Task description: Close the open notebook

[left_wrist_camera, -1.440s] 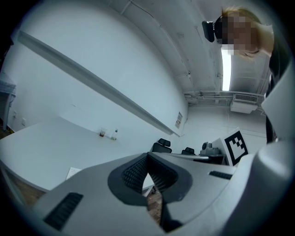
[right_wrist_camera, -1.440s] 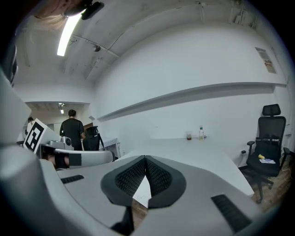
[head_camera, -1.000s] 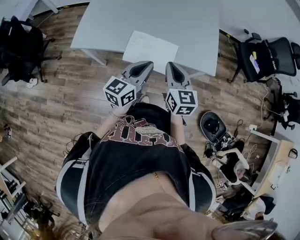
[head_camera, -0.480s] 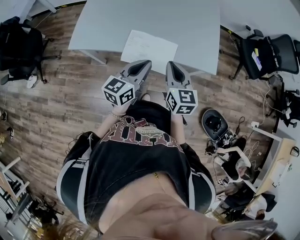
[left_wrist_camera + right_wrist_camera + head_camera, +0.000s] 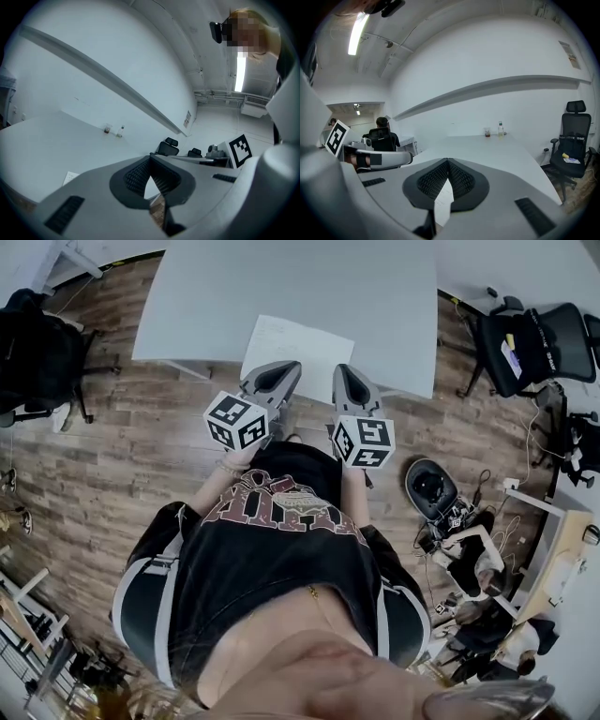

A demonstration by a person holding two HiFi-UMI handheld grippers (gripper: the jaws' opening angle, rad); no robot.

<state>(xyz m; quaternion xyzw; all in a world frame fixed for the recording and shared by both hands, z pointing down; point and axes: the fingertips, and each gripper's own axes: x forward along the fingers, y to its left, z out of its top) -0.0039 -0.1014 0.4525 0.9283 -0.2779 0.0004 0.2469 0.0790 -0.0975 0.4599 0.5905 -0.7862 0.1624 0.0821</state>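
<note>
The open notebook [image 5: 298, 346] lies flat with white pages up, at the near edge of the white table [image 5: 375, 296]. Both grippers are held side by side just short of that edge, pointing at the notebook. My left gripper [image 5: 286, 367] is shut with nothing in it, its tips near the notebook's near left part. My right gripper [image 5: 341, 369] is also shut and empty, by the notebook's near right corner. In the right gripper view a lined page [image 5: 443, 201] shows below the closed jaws. A page corner [image 5: 69, 177] peeks out in the left gripper view.
Black office chairs stand at the right [image 5: 534, 348] and the left [image 5: 37, 352] of the table. Cables and gear [image 5: 441, 512] clutter the wooden floor at the right. A cup and a small bottle [image 5: 493, 131] stand at the table's far end. A person [image 5: 383, 133] sits at another desk.
Both grippers have come forward towards the table together. The notebook and table edge now lie closer to their tips. Both stay shut.
</note>
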